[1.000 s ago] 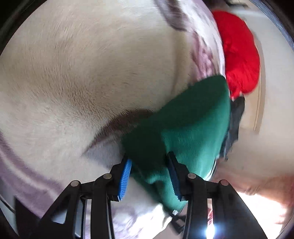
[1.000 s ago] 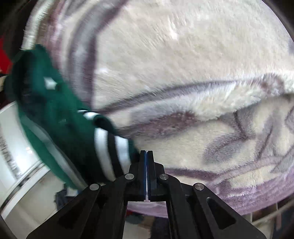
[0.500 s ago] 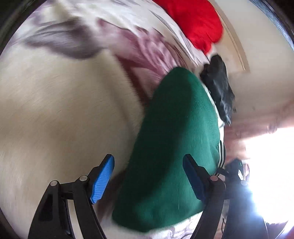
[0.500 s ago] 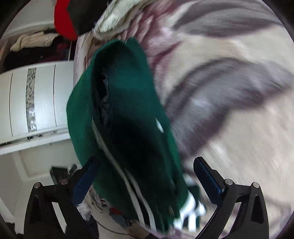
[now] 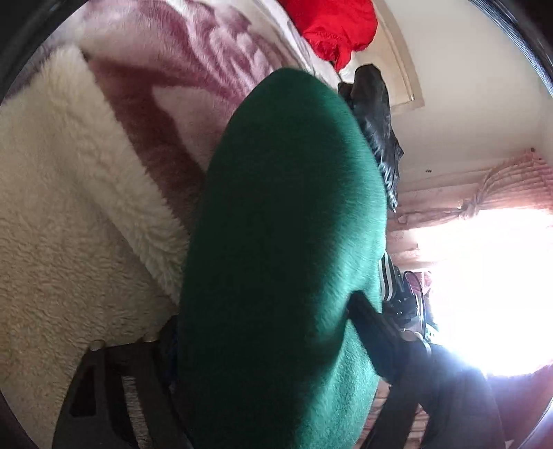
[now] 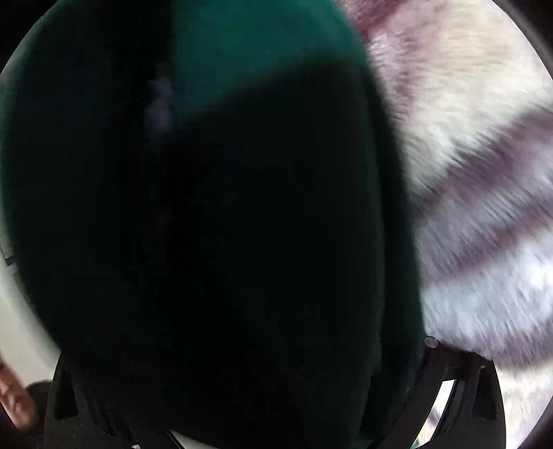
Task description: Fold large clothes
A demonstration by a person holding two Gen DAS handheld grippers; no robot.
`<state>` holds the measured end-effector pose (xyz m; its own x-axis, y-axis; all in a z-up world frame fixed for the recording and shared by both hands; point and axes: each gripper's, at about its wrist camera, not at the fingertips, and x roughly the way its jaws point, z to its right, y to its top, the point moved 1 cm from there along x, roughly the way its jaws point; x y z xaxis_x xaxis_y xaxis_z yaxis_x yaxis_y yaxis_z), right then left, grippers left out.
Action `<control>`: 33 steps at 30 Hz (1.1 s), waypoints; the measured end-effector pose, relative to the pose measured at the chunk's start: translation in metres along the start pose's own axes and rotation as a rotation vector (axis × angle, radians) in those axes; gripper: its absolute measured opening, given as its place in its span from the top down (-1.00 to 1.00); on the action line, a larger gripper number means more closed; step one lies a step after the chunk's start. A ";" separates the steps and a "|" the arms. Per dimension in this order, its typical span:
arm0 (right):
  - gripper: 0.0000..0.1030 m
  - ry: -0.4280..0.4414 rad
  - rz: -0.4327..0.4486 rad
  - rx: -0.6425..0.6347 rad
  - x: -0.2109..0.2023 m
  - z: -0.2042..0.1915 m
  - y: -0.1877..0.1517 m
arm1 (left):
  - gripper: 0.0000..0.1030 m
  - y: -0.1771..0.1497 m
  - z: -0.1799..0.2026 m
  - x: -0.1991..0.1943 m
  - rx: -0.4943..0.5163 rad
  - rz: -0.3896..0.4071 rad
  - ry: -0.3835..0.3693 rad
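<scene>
A green garment (image 5: 283,241) fills the middle of the left wrist view and lies on a plush blanket (image 5: 69,193), cream with mauve stripes. It runs from near the lens up toward the blanket's far edge, and it blocks most of what lies ahead of both tools. At that far edge sits a red cloth (image 5: 340,26), and just below it a black cloth (image 5: 376,117) hangs beside the garment's upper right side. Behind them is a pale wall, and to the right a bright window with a tied pink curtain (image 5: 497,186). A bit of white striping shows at the garment's right edge, low down.

The left gripper (image 5: 266,349) has its two fingers standing wide apart on either side of the garment, with the cloth bulging between and over them; its pads are hidden, so I cannot tell whether they press the fabric.

In the right wrist view the garment (image 6: 214,207) is dark, close and blurred, and covers nearly the whole lens. The blanket (image 6: 484,172) shows only along the right side. The right gripper (image 6: 249,407) is mostly hidden; the outer parts of its fingers show far apart at the bottom corners, with cloth filling the space between. Whether it has hold of anything cannot be told.
</scene>
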<state>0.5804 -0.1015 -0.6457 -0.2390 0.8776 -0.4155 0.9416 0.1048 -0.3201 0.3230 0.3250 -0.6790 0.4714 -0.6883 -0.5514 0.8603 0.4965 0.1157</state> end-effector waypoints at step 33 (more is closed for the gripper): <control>0.20 -0.072 0.539 -0.184 -0.295 -0.211 0.202 | 0.02 0.334 0.217 0.198 0.263 -0.050 0.007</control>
<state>0.8907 -0.2402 -0.4079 0.2770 0.7961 -0.5380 0.9591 -0.2634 0.1040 0.7461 0.2397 -0.5706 0.4262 -0.7042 -0.5679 0.9039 0.3067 0.2980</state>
